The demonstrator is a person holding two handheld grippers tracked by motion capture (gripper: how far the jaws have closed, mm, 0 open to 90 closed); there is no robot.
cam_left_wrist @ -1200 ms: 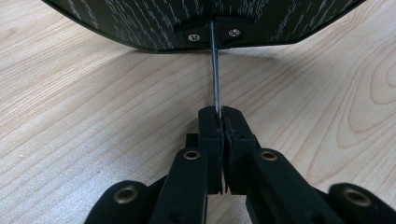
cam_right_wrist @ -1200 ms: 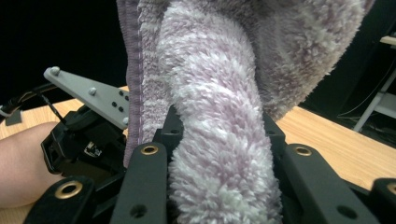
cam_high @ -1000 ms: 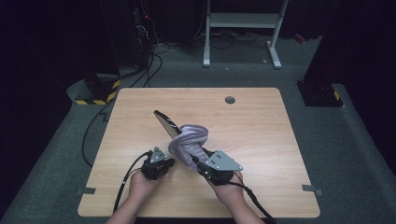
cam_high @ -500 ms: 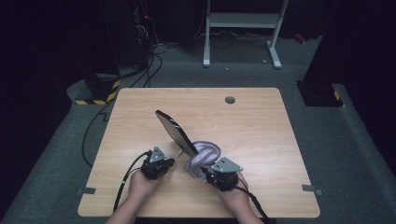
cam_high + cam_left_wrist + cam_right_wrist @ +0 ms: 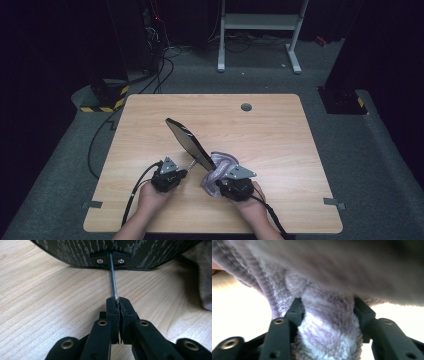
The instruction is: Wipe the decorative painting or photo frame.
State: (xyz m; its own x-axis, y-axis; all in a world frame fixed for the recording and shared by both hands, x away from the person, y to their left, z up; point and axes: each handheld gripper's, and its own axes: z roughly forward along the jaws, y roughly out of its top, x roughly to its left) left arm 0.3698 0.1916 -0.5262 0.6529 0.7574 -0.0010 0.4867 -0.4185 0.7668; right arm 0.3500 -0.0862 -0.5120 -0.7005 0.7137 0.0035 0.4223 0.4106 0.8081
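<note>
Left gripper (image 5: 117, 302) pinching thin metal handle rod (image 5: 113, 275) of flat black paddle-shaped pan (image 5: 189, 142); stiff, tip-prone. Right gripper (image 5: 328, 312) clamping 1 soft, fluffy lilac cloth (image 5: 329, 332), probably light.

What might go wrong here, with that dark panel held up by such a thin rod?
The left gripper pinches only the thin metal rod of the tilted dark panel, so the panel may twist or slip sideways. The right gripper is shut on a bunched purple cloth close beside the panel; a firm push with the cloth might topple it.
</note>
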